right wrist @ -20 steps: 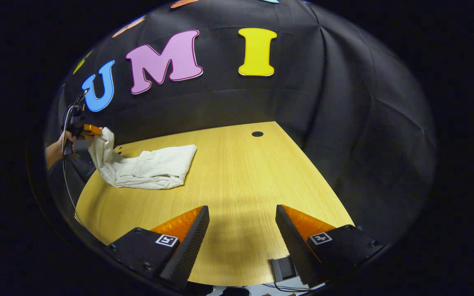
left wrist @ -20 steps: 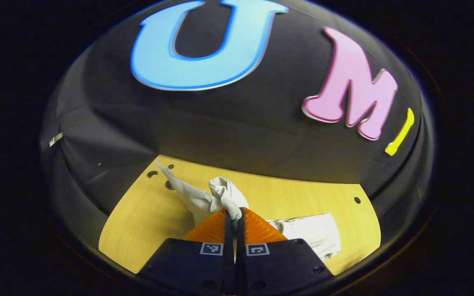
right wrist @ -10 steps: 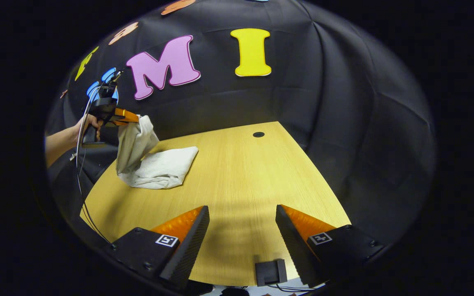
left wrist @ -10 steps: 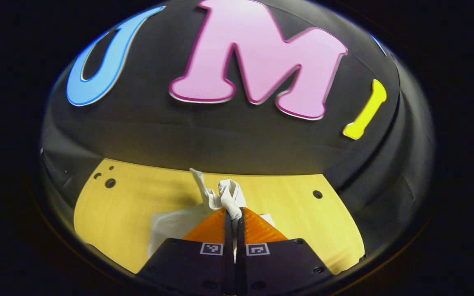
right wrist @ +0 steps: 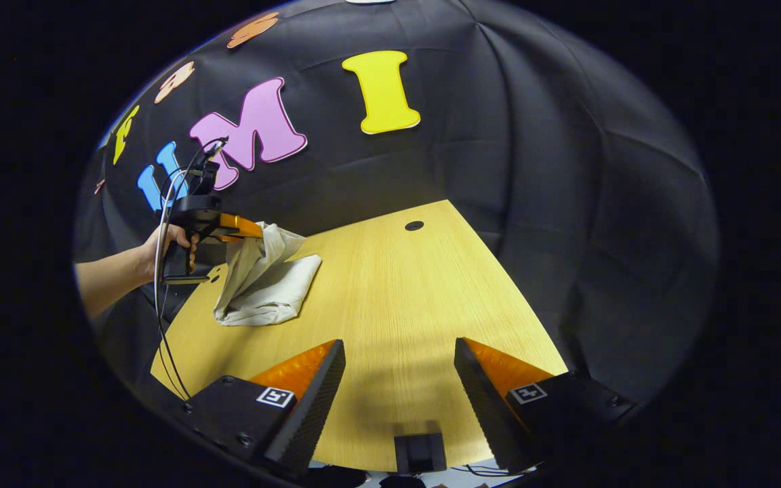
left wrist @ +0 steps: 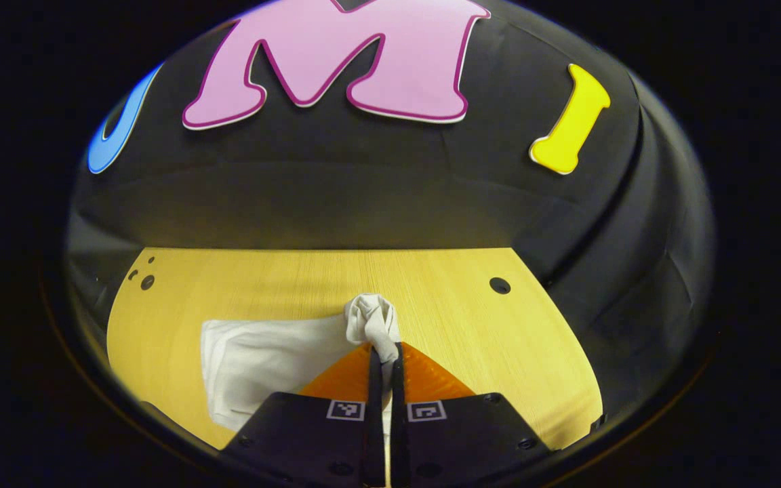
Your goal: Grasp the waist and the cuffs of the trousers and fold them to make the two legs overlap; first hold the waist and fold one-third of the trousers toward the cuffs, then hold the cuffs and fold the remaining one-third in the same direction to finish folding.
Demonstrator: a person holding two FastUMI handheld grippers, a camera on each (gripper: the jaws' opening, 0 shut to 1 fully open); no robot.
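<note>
Above the wooden table (right wrist: 390, 298), at ten o'clock in the right gripper view, my left gripper (left wrist: 386, 356) pinches a bunched end of the pale trousers (right wrist: 265, 288), lifting it over the folded rest. My right gripper (right wrist: 398, 369) hangs wide open, holding nothing, well apart from them.

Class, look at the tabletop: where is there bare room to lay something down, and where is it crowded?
Bare wood runs from the trousers past the round hole to the table's right edge, and forward to the open right tool. The left side is crowded: the left tool holds the trousers lifted there.
</note>
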